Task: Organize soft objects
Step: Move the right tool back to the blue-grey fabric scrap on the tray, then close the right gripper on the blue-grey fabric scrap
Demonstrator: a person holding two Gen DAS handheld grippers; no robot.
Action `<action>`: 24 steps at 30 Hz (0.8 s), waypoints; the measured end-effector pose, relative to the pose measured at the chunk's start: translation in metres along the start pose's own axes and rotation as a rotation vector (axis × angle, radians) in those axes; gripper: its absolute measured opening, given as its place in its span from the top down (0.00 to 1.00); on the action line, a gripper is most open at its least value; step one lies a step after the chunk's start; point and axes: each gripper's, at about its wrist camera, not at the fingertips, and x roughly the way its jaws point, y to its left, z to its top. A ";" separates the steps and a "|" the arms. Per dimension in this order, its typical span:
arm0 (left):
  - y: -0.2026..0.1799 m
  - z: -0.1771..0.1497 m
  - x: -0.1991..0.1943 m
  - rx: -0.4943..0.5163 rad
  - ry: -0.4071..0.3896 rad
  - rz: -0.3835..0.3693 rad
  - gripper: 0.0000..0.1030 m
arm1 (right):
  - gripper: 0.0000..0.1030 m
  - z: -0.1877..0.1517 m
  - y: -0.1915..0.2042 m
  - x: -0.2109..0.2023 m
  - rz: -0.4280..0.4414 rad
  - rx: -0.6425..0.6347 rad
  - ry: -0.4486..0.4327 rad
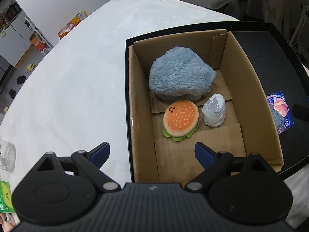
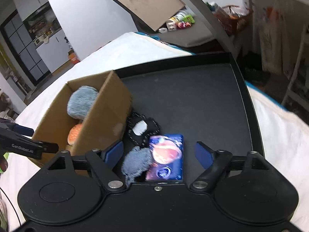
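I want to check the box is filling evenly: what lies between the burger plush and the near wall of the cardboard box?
Only bare cardboard floor lies between the burger plush and the near wall; the left wrist view shows it.

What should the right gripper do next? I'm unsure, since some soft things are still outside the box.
Probably lower the open right gripper onto the grey fuzzy toy lying on the black tray just below it. The cardboard box already holds three items, and this toy sits nearest the jaws.
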 end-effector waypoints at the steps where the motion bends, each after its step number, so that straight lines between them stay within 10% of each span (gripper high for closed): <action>1: -0.002 0.000 0.000 0.004 0.002 0.002 0.09 | 0.25 -0.002 -0.003 0.001 0.002 0.007 0.006; 24: -0.036 0.005 0.012 0.118 0.058 0.089 0.09 | 0.57 -0.029 -0.015 0.022 0.248 0.101 -0.005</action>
